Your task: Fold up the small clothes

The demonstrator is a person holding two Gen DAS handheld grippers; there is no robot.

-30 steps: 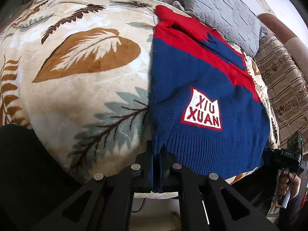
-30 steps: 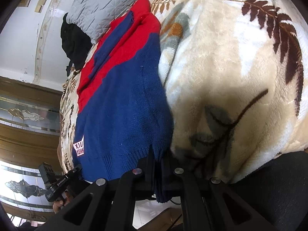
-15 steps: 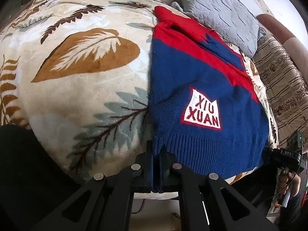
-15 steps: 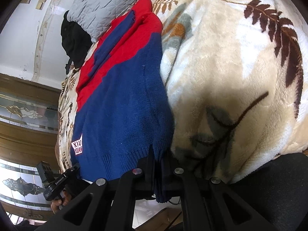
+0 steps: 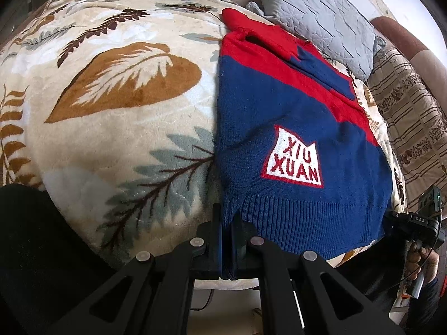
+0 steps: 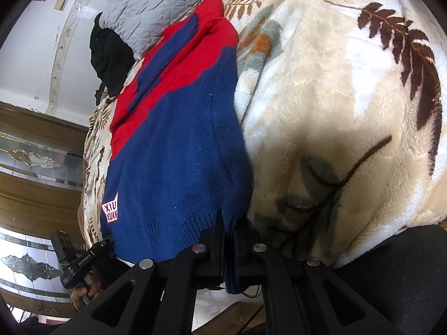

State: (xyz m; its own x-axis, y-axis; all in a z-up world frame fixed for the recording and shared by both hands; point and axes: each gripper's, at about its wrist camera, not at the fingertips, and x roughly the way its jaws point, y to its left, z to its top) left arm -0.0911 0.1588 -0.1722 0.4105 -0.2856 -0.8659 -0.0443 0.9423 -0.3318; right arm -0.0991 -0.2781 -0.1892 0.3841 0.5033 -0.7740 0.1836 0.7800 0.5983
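Nearest in the left wrist view, the left gripper has its two black fingers clamped tight on the ribbed hem corner of the sweater, with a fold of blue knit pinched between them. In the right wrist view the right gripper is clenched the same way on the opposite hem corner, blue ribbing bunched in the narrow slot between its fingers.

From both grips the sweater runs straight away from the fingers, lying flat on the leaf-print blanket. Its long axis goes hem to collar: the ribbed hem sits at the fingertips, the blue body beyond it, then the red band across the chest and shoulders, and the red collar farthest off. A sleeve, blue with red above it, lies folded across the upper part. The white patch with red letters sits on the blue body just past the hem, to the right of the left fingers and to the left of the right fingers.

Off to the right of the left fingers, at the hem's other corner, the second gripper and the hand holding it show.

Beyond the collar lies a grey quilted pillow, with a black garment beside it.
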